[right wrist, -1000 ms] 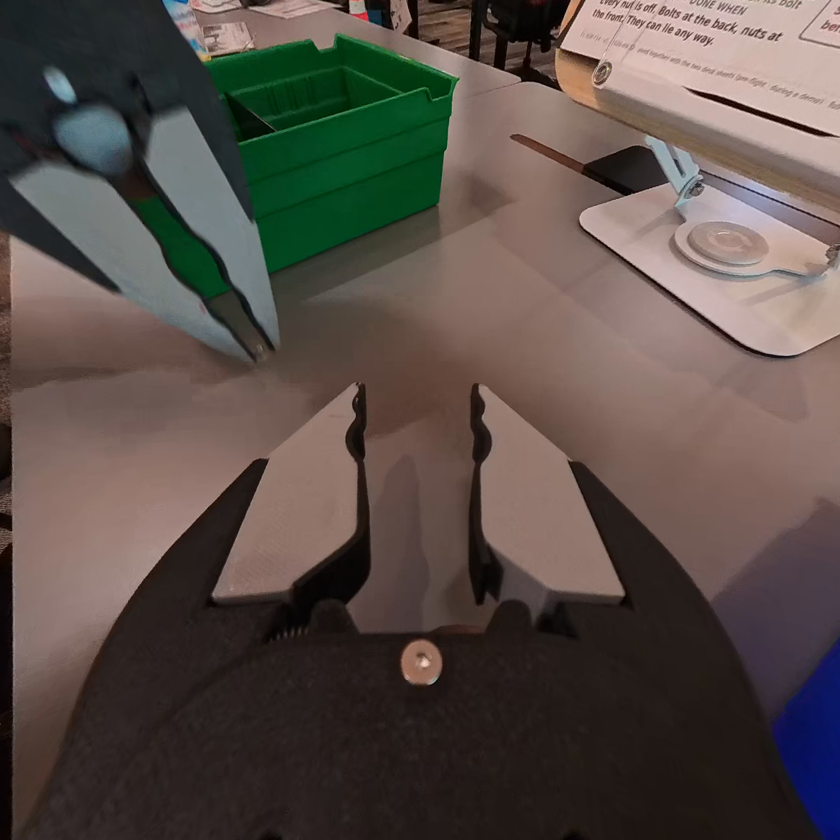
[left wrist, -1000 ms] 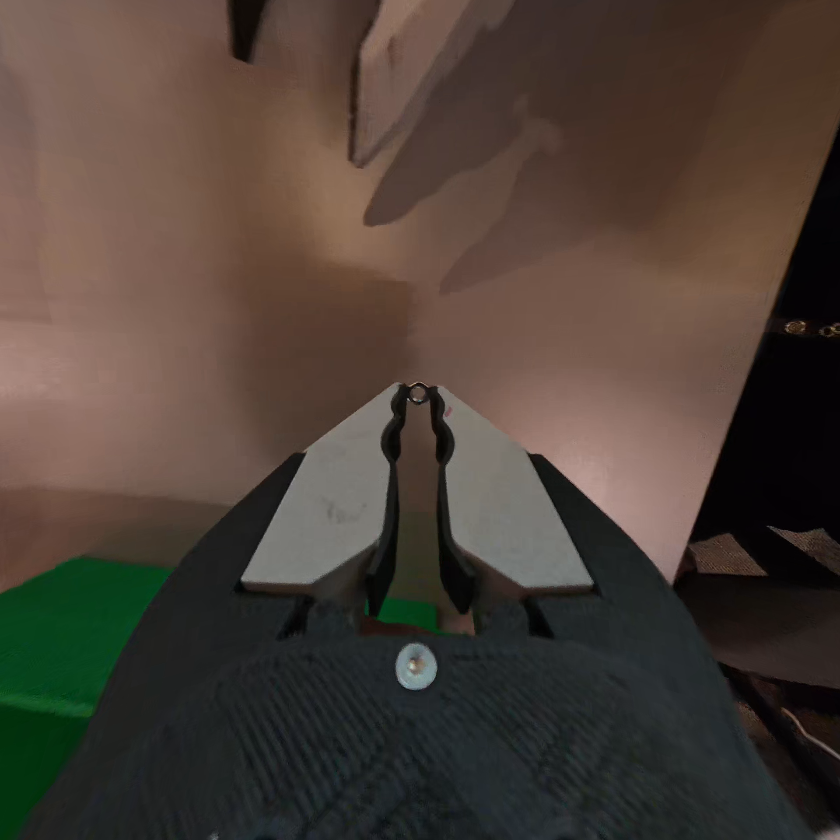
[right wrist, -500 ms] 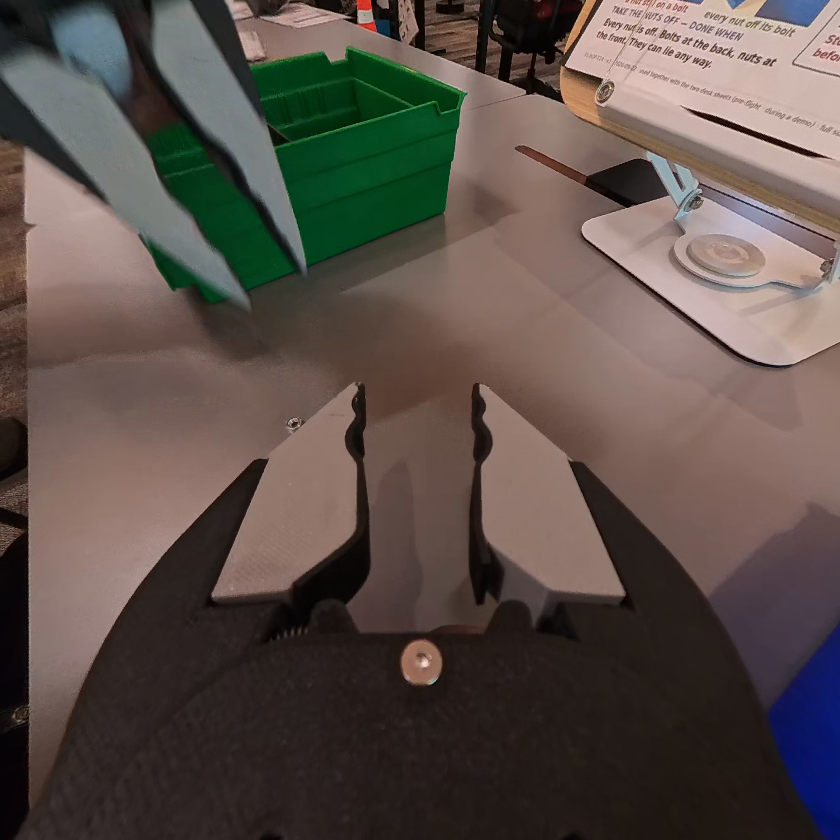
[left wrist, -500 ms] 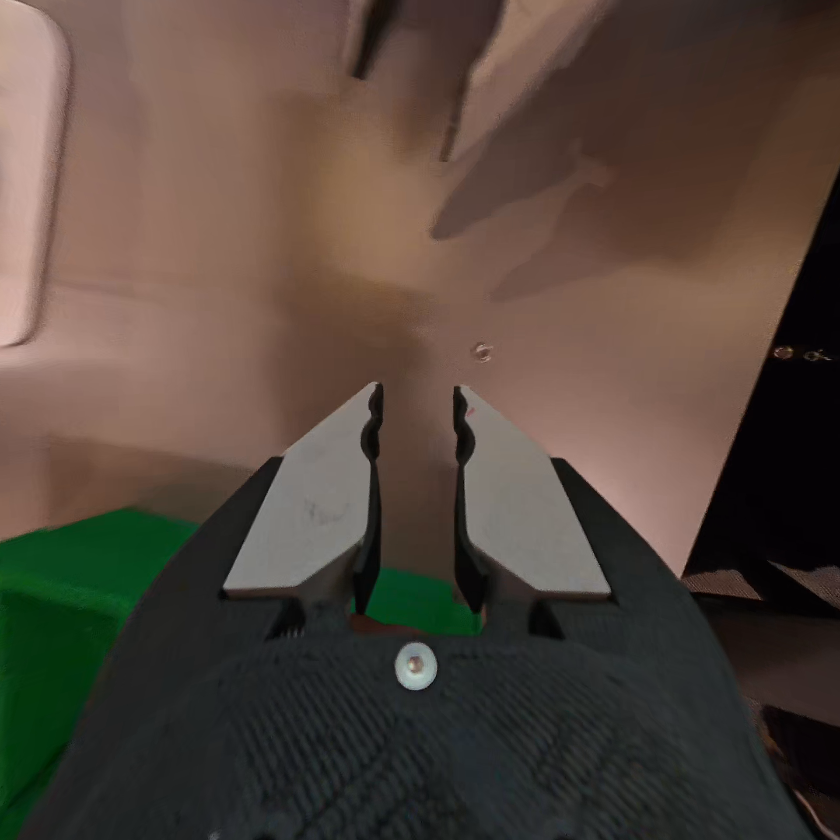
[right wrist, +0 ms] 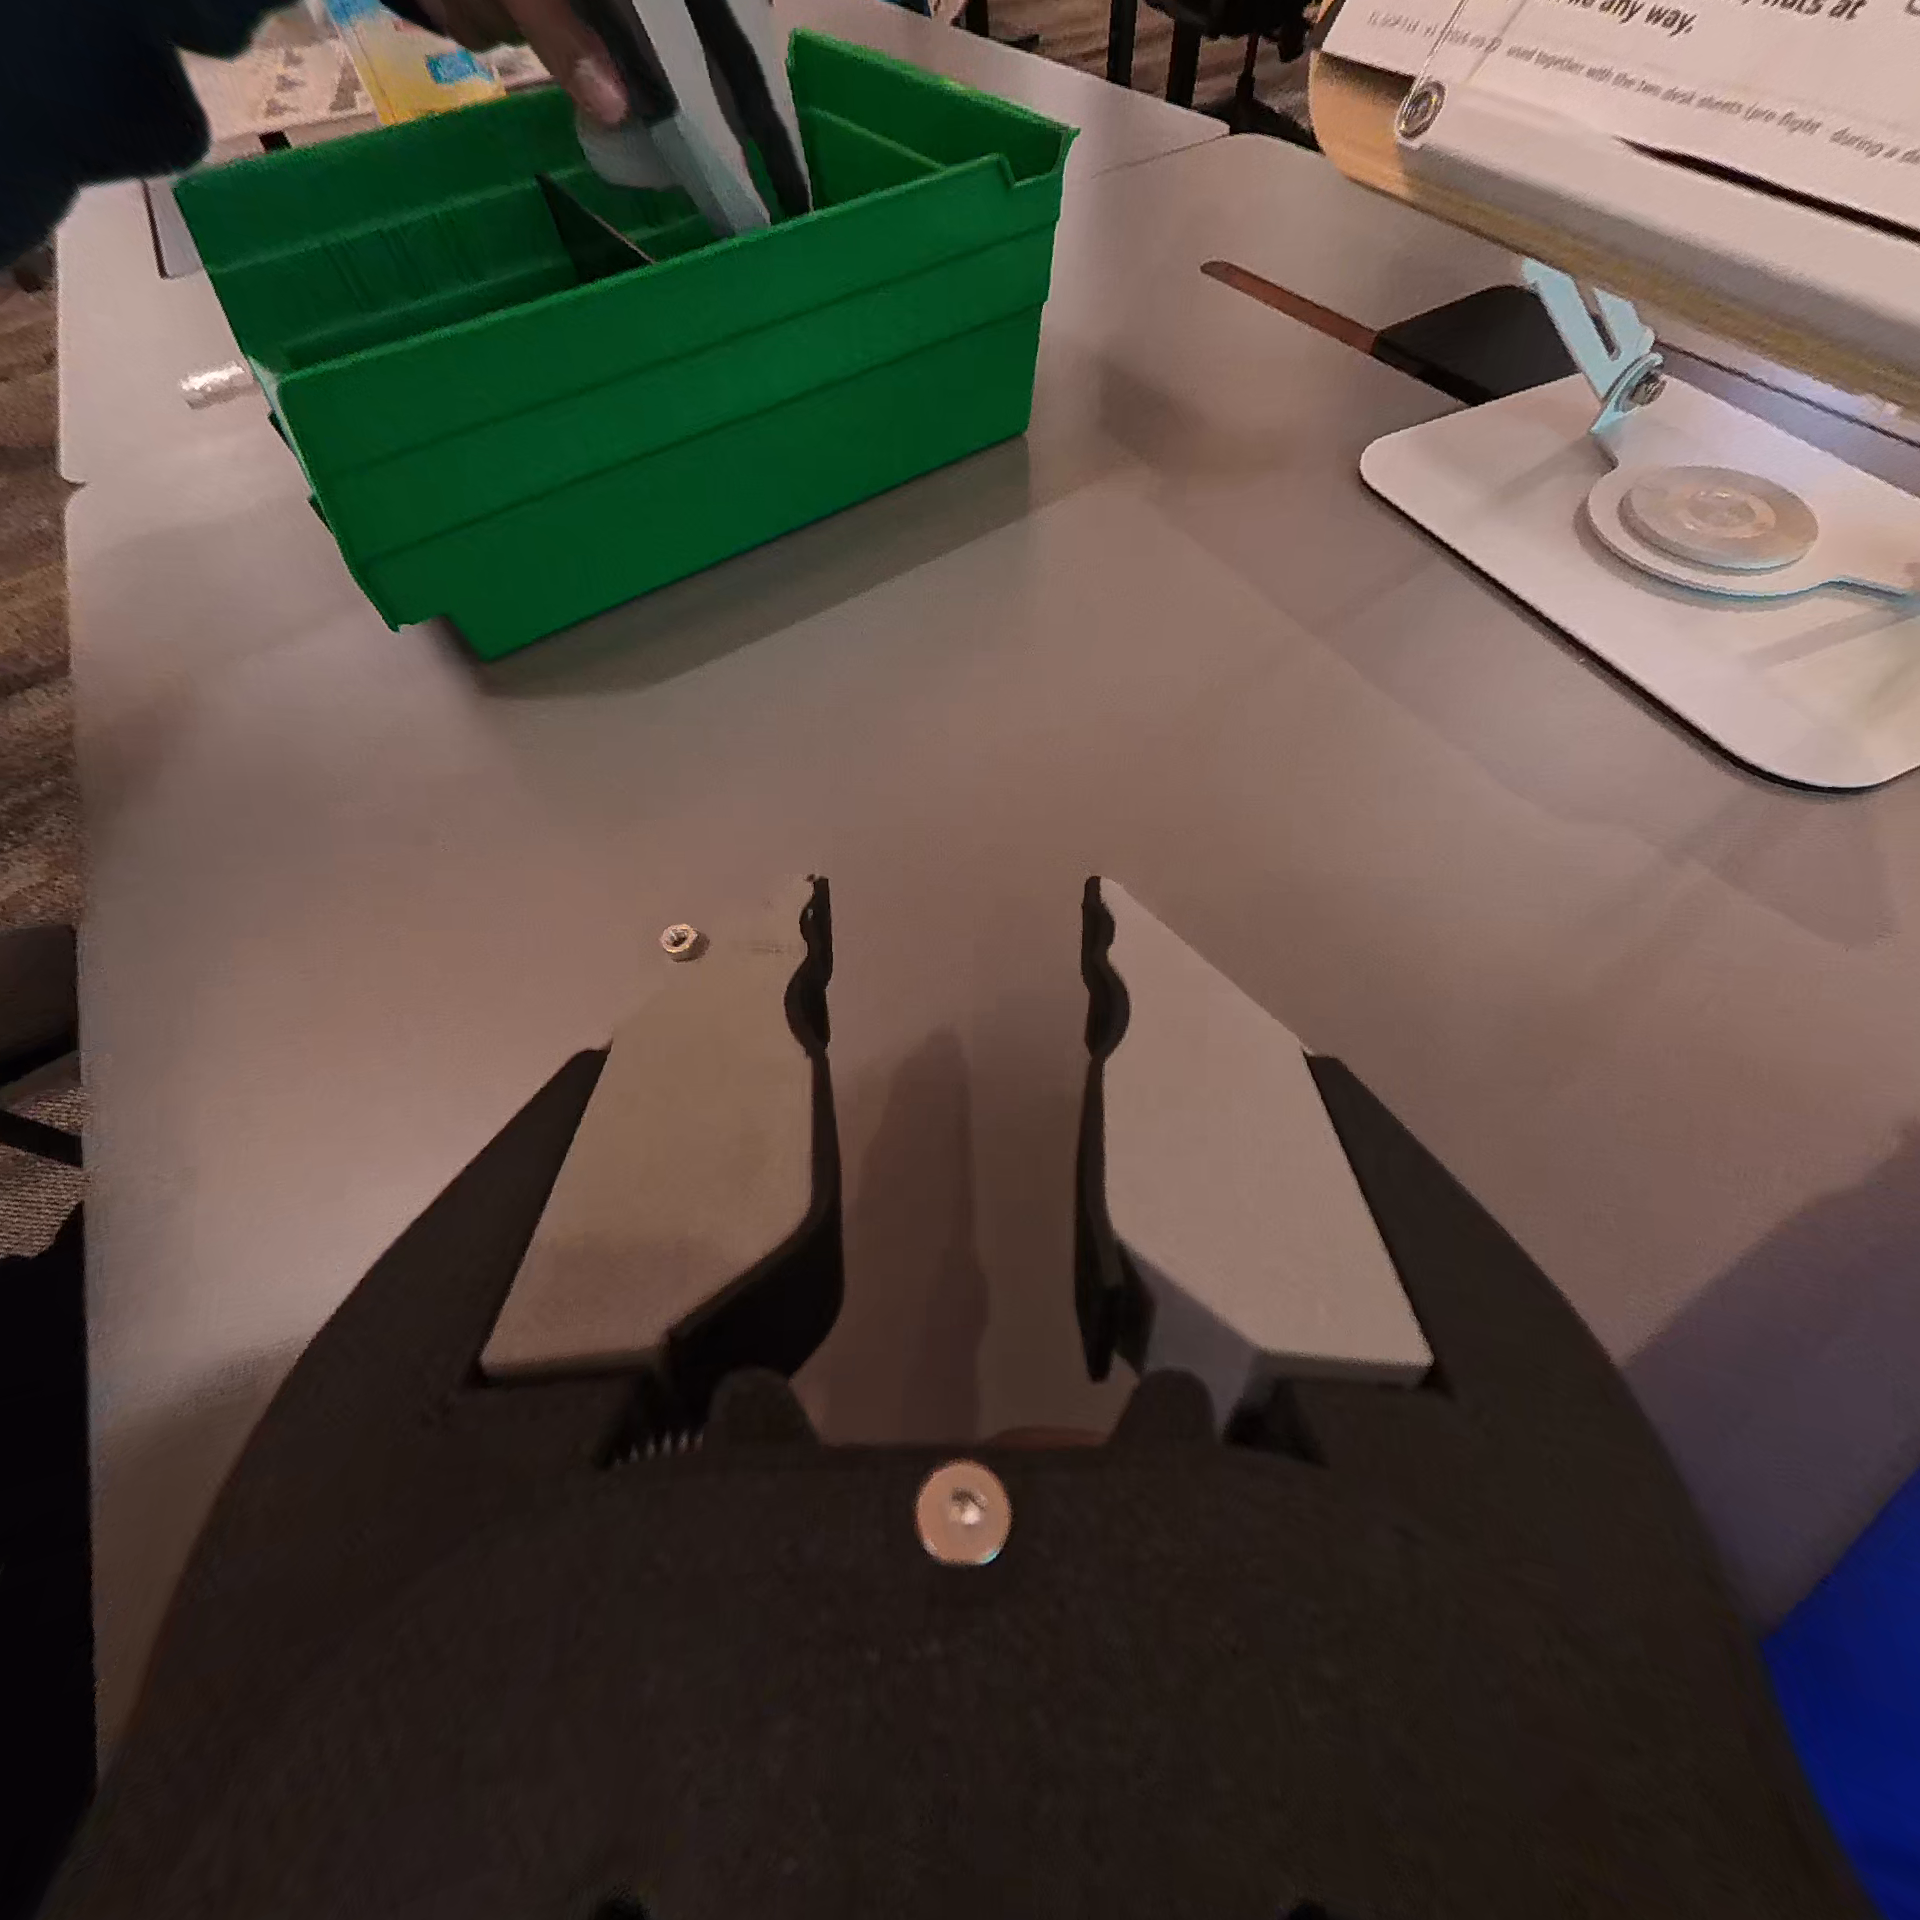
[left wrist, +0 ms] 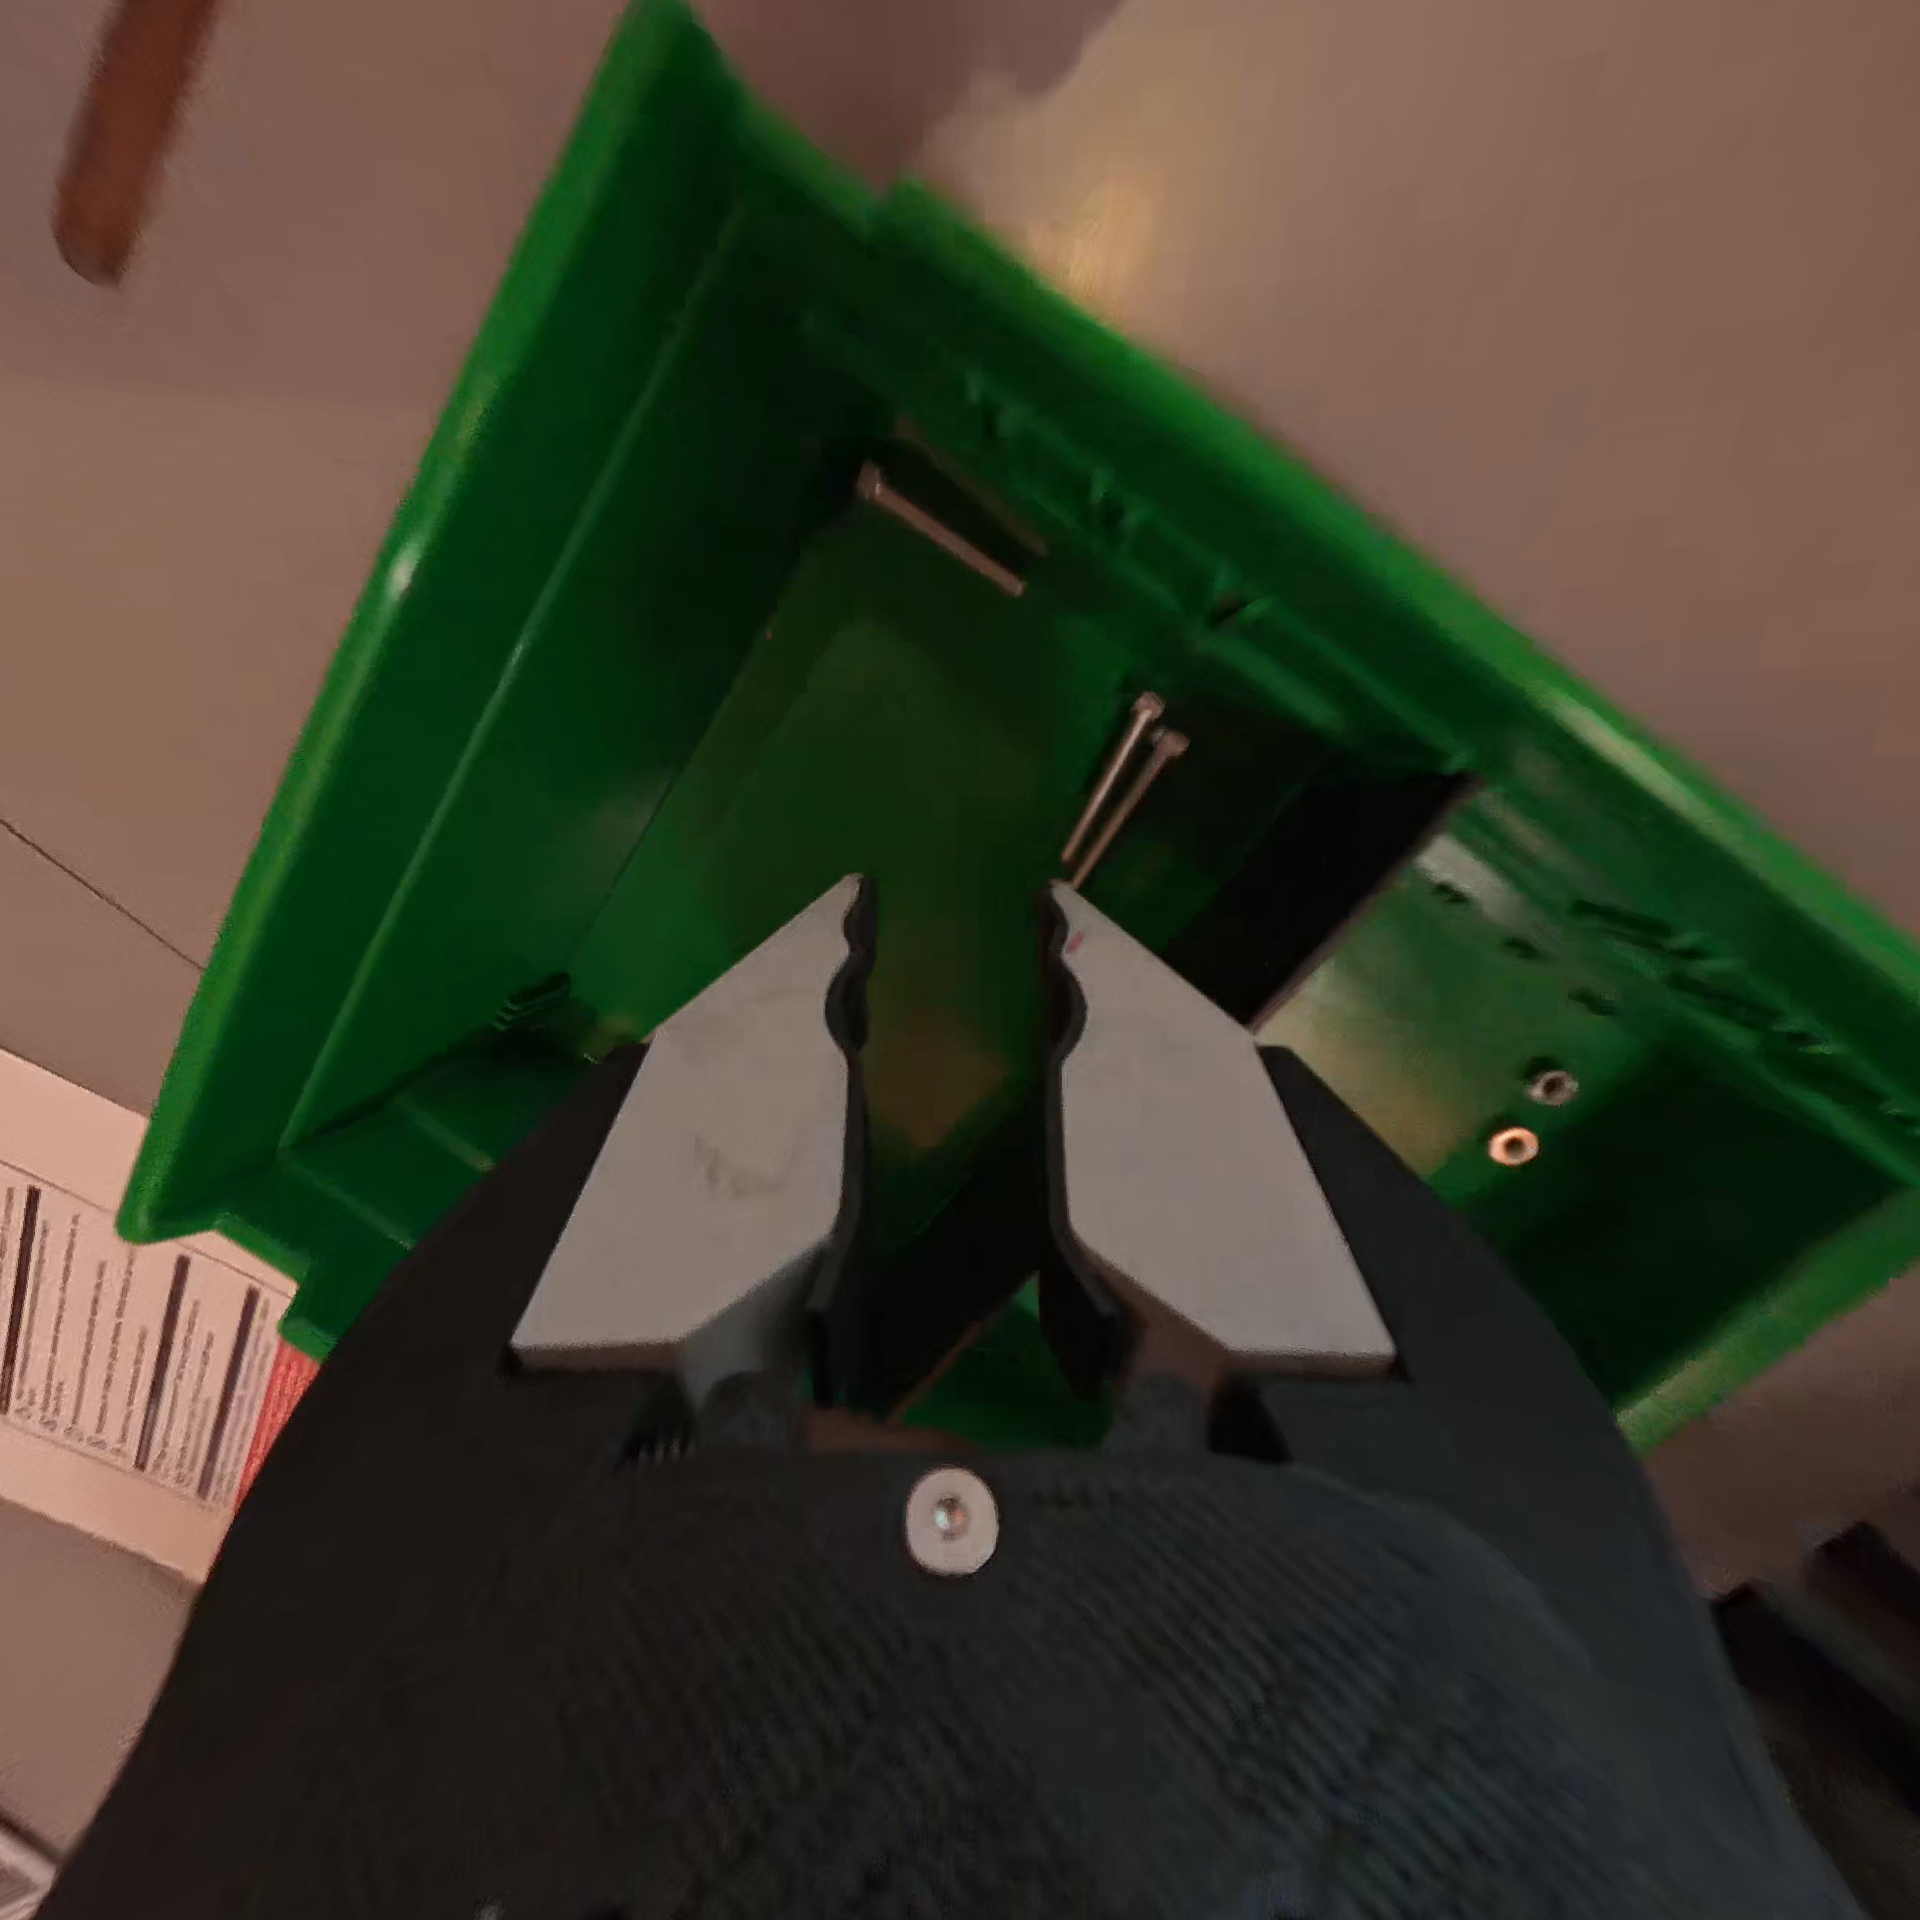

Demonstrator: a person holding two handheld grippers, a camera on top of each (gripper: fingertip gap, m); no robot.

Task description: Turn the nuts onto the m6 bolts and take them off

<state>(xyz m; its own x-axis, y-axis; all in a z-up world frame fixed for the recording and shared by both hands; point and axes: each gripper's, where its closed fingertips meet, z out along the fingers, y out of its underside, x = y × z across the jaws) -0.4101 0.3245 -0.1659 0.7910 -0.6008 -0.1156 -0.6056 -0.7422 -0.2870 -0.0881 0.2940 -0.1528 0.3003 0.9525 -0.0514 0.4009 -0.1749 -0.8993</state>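
Observation:
My left gripper is open and empty, pointing down into the green bin. One bolt lies at the far end of the larger compartment and two bolts lie together just beyond my fingertips. Two nuts lie in the smaller compartment past a black divider. In the right wrist view the left gripper reaches into the bin. My right gripper is open and empty, low over the grey table. A single nut lies on the table just left of its left fingertip.
A white stand with a round metal disc holds a slanted board with a printed sheet at the right. A printed paper lies beside the bin. A blue thing is at the lower right. The table edge runs along the left. Some 35 cm of space lies between my two pairs of fingers. The bolt is about 9 cm from my left fingertips.
My left gripper let go of the nut on the table, opened, then rose and swung over into the green bin. My right gripper stayed open and shifted slightly.

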